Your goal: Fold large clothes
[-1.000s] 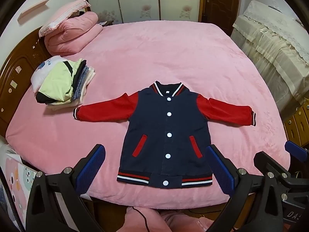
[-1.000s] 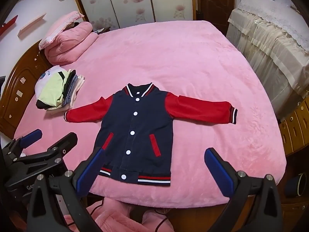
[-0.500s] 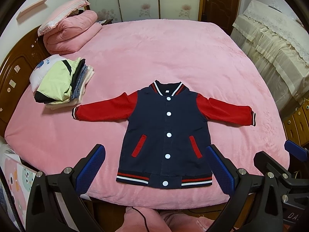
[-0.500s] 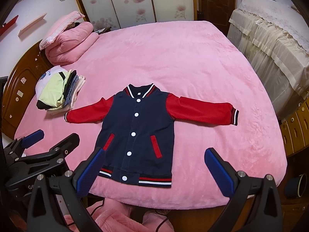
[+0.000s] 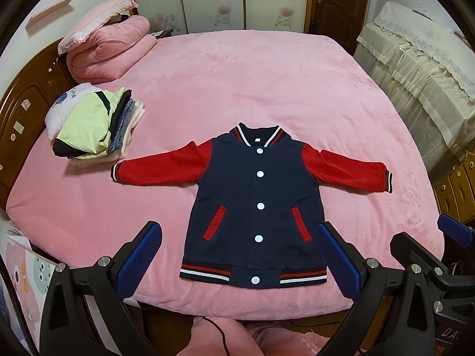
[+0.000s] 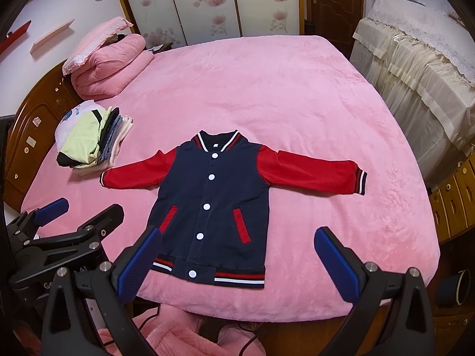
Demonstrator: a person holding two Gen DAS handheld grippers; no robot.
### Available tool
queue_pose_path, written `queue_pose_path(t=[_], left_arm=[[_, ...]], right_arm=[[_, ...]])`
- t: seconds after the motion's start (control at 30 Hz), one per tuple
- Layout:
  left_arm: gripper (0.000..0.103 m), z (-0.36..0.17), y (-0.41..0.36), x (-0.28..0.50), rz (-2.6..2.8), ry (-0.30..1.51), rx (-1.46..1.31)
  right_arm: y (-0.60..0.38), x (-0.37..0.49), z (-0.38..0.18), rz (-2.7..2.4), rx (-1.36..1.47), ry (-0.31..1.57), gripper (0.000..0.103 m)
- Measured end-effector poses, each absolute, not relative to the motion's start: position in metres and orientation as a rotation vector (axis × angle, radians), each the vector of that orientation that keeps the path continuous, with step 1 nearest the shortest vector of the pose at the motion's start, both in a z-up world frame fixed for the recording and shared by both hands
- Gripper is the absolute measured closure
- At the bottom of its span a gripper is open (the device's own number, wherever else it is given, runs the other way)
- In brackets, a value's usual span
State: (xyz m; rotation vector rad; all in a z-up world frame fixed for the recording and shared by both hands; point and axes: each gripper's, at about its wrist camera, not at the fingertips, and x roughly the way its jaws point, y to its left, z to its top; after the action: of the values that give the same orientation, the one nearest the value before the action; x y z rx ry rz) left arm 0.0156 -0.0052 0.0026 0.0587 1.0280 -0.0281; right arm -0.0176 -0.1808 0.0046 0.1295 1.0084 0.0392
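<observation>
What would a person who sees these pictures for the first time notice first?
The eye goes first to the navy blue baseball jacket with red sleeves and white snap buttons, spread flat and face up near the front edge of the large bed with a pink plush cover. Next comes the stack of folded clothes with a pale green garment on top, beside the jacket's outstretched sleeve. Both hand-held grippers hang open above the bed's near edge, touching nothing.
</observation>
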Motion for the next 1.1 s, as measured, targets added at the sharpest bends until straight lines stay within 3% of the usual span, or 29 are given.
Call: queue_pose_path(t=[0.4,0.63,0.8,1.1], left_arm=[[0.001,0.004,0.012,0.003,-0.040,1.017,0.066],[0.001,-0.025,0.047,0.011,-0.089,1.118,-0.008],[0.001,-0.067,0.103,0.028,-0.059,1.231,-0.129],[0.002,-0.134,0.264,0.098,0.058,1.228,-0.308]], right_arm=[[-0.157,-0.036,0.013,0.097,0.127,0.930,0.000],[-0.121,-0.033,0.004,0.166,0.086,0.902,0.000],[-0.073,-0.010,-0.018,0.213,0.021,0.969,0.000],[0.026,0.060,-0.067,0.250,-0.017,1.101,0.001]])
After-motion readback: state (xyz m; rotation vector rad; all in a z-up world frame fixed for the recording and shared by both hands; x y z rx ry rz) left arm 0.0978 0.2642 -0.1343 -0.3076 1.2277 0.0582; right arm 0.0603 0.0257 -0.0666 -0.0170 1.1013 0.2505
